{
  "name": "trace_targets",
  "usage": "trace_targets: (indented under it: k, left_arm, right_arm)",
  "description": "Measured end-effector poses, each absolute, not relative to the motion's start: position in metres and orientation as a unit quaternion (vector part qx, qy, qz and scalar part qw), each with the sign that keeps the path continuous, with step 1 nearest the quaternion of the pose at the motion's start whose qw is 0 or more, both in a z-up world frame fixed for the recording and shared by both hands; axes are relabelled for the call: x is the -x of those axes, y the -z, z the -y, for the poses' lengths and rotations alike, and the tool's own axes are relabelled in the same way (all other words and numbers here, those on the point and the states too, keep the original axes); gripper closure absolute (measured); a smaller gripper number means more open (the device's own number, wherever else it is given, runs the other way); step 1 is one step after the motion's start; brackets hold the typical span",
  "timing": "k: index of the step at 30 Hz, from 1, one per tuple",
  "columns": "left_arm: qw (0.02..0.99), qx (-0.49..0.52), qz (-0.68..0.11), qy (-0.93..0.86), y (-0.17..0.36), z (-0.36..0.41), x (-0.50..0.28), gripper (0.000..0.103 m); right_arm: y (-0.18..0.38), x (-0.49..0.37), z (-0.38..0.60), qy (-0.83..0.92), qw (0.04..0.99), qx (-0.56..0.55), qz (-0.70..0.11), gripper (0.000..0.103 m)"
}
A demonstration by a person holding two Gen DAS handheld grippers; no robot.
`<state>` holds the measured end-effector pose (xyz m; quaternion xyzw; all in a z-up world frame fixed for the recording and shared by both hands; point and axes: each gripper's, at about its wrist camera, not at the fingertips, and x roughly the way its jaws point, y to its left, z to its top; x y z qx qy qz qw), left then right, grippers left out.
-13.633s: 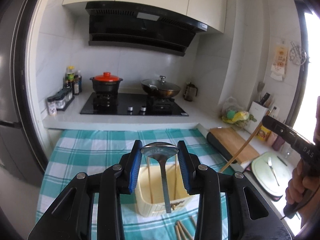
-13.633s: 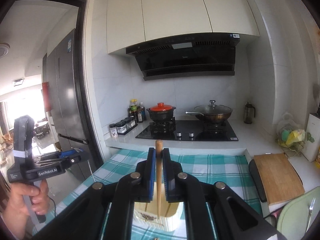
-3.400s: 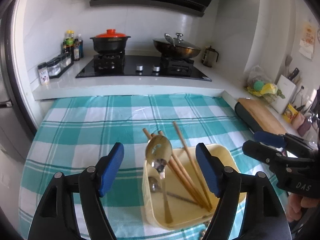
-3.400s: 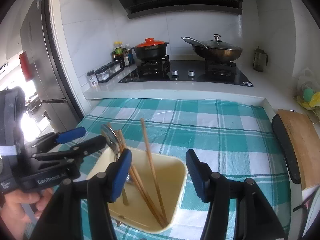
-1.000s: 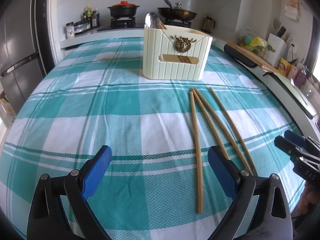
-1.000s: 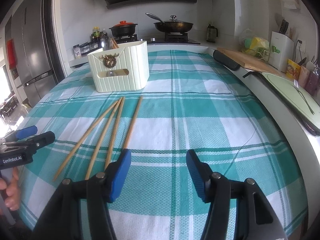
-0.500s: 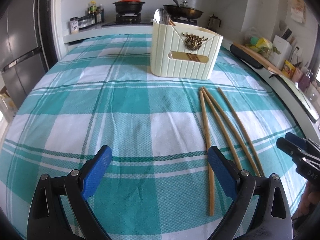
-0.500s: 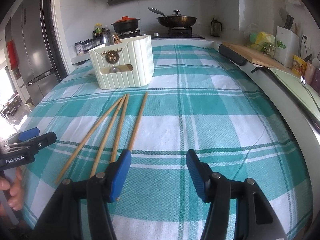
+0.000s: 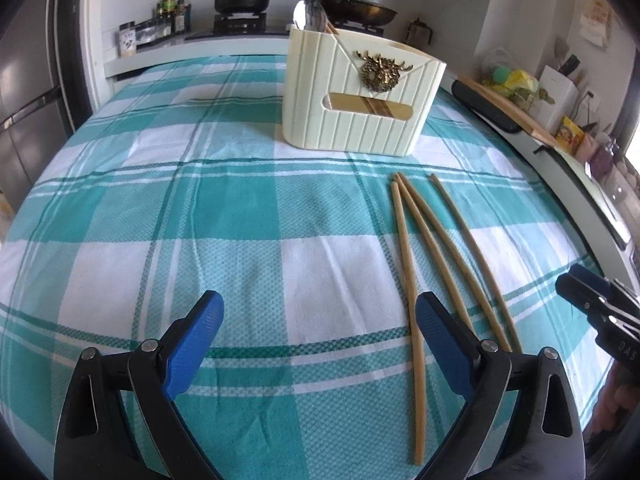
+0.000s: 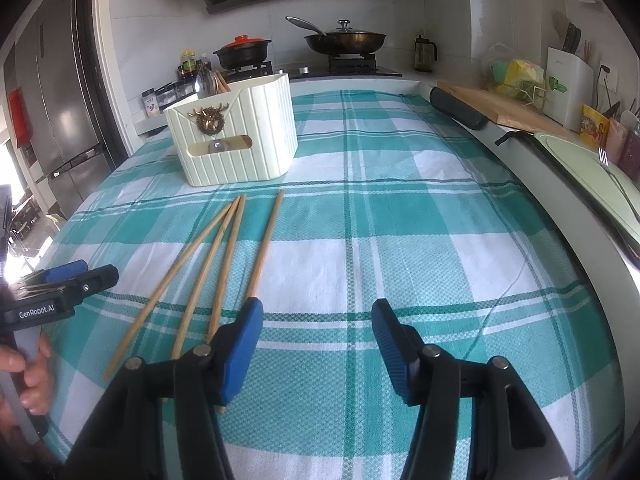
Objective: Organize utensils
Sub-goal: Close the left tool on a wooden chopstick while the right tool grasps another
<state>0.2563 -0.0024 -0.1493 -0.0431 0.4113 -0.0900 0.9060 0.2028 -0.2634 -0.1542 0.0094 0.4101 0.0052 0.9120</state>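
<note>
A cream utensil holder (image 9: 362, 98) stands on the checked tablecloth, with a metal spoon (image 9: 310, 16) and chopsticks inside; it also shows in the right wrist view (image 10: 236, 136). Several wooden chopsticks (image 9: 428, 248) lie loose on the cloth in front of it, also in the right wrist view (image 10: 224, 264). My left gripper (image 9: 320, 344) is open and empty, low over the cloth, left of the chopsticks. My right gripper (image 10: 316, 352) is open and empty, just right of the chopsticks' near ends.
The table (image 10: 400, 220) carries a teal checked cloth. A cutting board (image 10: 504, 110) and a pale green tray (image 10: 580, 160) lie on the counter at right. A stove with a red-lidded pot (image 10: 242, 52) and a wok (image 10: 346, 40) is behind. A fridge (image 10: 60, 100) stands left.
Both grippers have edged forward and lower toward the cloth over the last second; the holder and chopsticks look nearer. Both stay open and empty.
</note>
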Motion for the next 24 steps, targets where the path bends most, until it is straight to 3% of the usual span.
trace_targets:
  k: [10, 15, 19, 24]
  left_arm:
    - [0.905, -0.019, -0.412, 0.103, 0.157, 0.042, -0.299, 0.009]
    - [0.897, -0.06, -0.426, 0.099, 0.169, 0.057, -0.312, 0.02]
    - [0.9, -0.062, -0.424, 0.076, 0.167, 0.045, -0.313, 0.022]
    - [0.895, -0.041, -0.437, 0.083, 0.166, 0.035, -0.323, 0.022]
  right_arm:
    - [0.16, -0.264, 0.236, -0.068, 0.9, -0.004, -0.431, 0.065]
    - [0.185, -0.297, 0.228, -0.09, 0.878, -0.004, -0.47, 0.07]
    - [0.197, -0.301, 0.222, -0.096, 0.867, 0.024, -0.488, 0.089]
    - [0.194, -0.301, 0.238, -0.092, 0.863, 0.007, -0.498, 0.086]
